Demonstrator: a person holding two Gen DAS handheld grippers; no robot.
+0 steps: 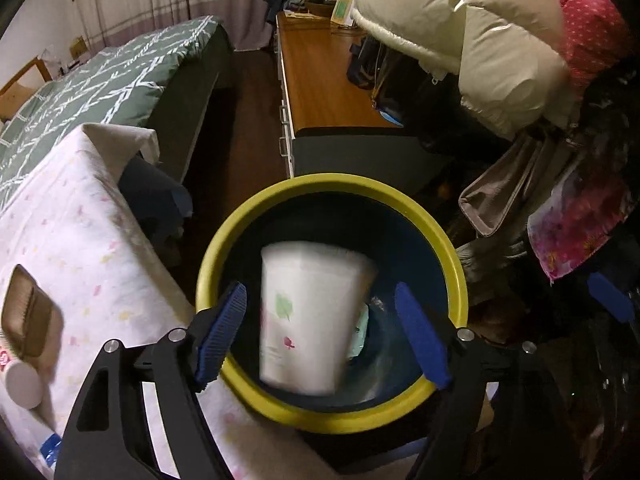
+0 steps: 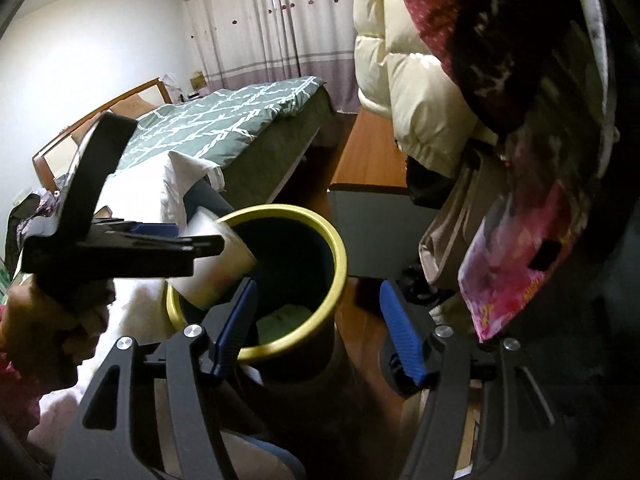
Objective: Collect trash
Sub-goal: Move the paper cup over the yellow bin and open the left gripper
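Left gripper (image 1: pixel 320 336) is spread wide, blue pads clear of the white packet (image 1: pixel 312 320), which hangs blurred between them, long axis upright, over the bin (image 1: pixel 332 188) mouth. Right gripper (image 2: pixel 316 328) is open and empty, further from the packet

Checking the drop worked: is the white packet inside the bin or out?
Partly in. The white packet hangs blurred over the bin mouth, clear of the left gripper pads.
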